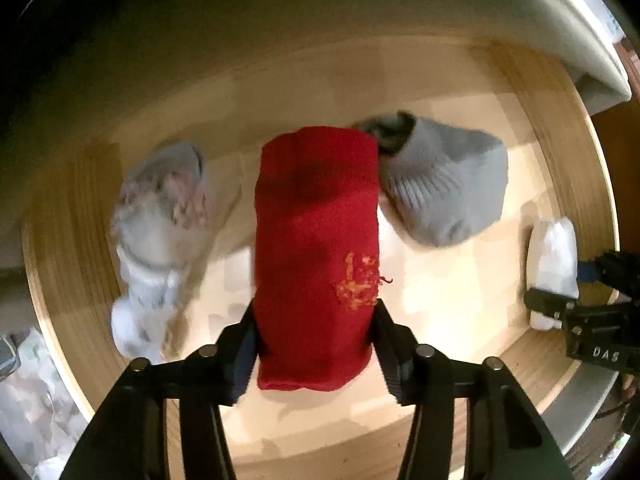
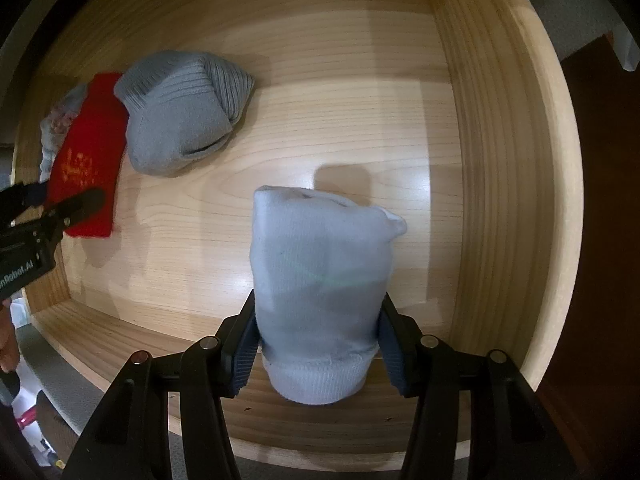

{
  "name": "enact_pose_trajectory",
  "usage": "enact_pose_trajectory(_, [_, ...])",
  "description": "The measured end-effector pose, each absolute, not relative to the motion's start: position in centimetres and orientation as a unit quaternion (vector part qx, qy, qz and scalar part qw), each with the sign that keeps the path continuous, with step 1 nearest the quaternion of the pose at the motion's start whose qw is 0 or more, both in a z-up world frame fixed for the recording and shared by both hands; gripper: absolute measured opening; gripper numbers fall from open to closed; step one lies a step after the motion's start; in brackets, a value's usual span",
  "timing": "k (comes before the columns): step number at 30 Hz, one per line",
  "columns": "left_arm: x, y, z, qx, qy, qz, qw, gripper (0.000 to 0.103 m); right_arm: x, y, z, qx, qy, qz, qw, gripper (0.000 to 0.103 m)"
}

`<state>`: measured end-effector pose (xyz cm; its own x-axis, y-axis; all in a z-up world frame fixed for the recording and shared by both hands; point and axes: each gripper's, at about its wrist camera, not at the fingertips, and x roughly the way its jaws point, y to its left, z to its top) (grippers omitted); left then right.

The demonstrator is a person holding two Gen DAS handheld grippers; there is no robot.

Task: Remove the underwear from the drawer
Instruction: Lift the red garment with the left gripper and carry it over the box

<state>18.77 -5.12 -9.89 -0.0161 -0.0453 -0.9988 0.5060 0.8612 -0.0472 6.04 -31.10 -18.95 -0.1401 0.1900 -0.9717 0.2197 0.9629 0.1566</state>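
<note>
Both tools point down into the open wooden drawer [image 2: 500, 152]. Left gripper [image 1: 314, 344] has its pads against the sides of the red rolled bundle [image 1: 316, 248], clamped on its near end. Right gripper [image 2: 318, 344] is clamped on the pale blue rolled bundle [image 2: 320, 280], which stands just off the front wall of the drawer.

Remaining on the drawer floor: grey ribbed bundle [image 2: 180, 116], touching the red one's far corner, and a patterned pale bundle [image 1: 160, 216] to its other side, apart from it.

Judgement — step in hand is the lift-out. To do it well:
- raise both straight up until the bundles clear the drawer walls
- watch the red roll — gripped low at one end, so it may droop or drag the grey neighbour
- keep squeeze steady; soft knit compresses and can slip.
</note>
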Motion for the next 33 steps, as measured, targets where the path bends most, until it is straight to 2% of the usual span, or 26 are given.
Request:
enact_pose_trajectory(7, [16.7,-4.9,-10.0,0.163,0.7,-0.18,0.672,0.046,6.0,-31.1,-18.9,0.136,0.755,-0.012,0.642,0.05])
enact_pose_trajectory(16, [14.7,-4.0,-10.4,0.101,0.724,-0.158,0.664,0.041,5.6,-30.7,-18.5,0.126,0.751,-0.012,0.648,0.05])
enact_pose_trajectory(22, [12.3,-4.0,-10.1,0.087,0.717,-0.15,0.675,0.04,5.4,-30.1,-18.5,0.122,0.752,-0.014,0.648,0.05])
enact_pose_trajectory(33, [9.1,-5.6,-6.2,0.082,0.682,-0.144,0.713,0.039,5.3,-28.7,-18.7,0.107,0.753,-0.016,0.649,0.05])
